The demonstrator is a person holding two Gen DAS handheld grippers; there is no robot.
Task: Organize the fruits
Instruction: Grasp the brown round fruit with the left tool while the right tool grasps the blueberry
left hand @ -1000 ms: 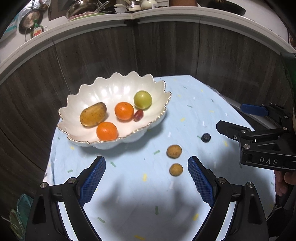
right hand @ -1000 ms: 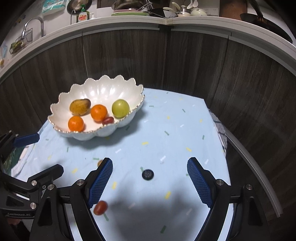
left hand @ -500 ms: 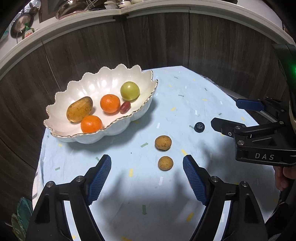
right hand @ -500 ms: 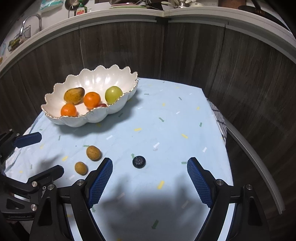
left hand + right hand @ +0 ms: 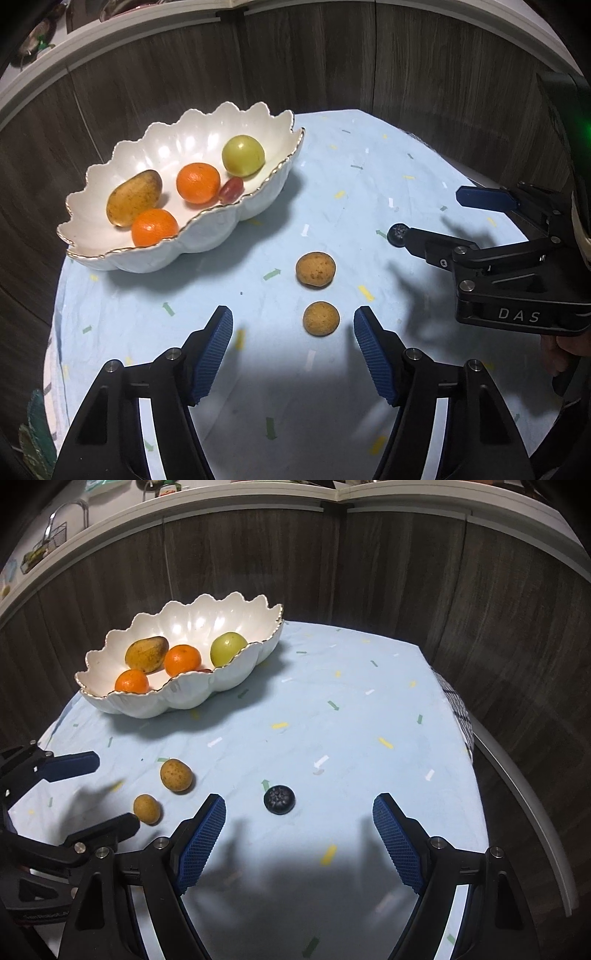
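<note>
The left tongs [image 5: 293, 341], just narrowed yet released, are aimed at the small brown fruit [image 5: 321, 318]; the right tongs [image 5: 299, 834], released, are aimed at the blueberry [image 5: 279, 799], both fruits lying loose mid-worktop [image 5: 369, 738].

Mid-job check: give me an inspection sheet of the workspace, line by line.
Surface: table under a light blue confetti-print cloth.
Job's things: white scalloped bowl holds two oranges, a green fruit, a brown oval fruit and a small red one. Two small brown fruits and a dark berry lie loose on the cloth.
Clutter: nothing seen.
Grippers: left gripper open, jaws just been closing, nearer brown fruit between them, untouched. Right gripper open, berry ahead.
Cables: nothing seen.
Surroundings: dark wood panels, counter with dishes above.
</note>
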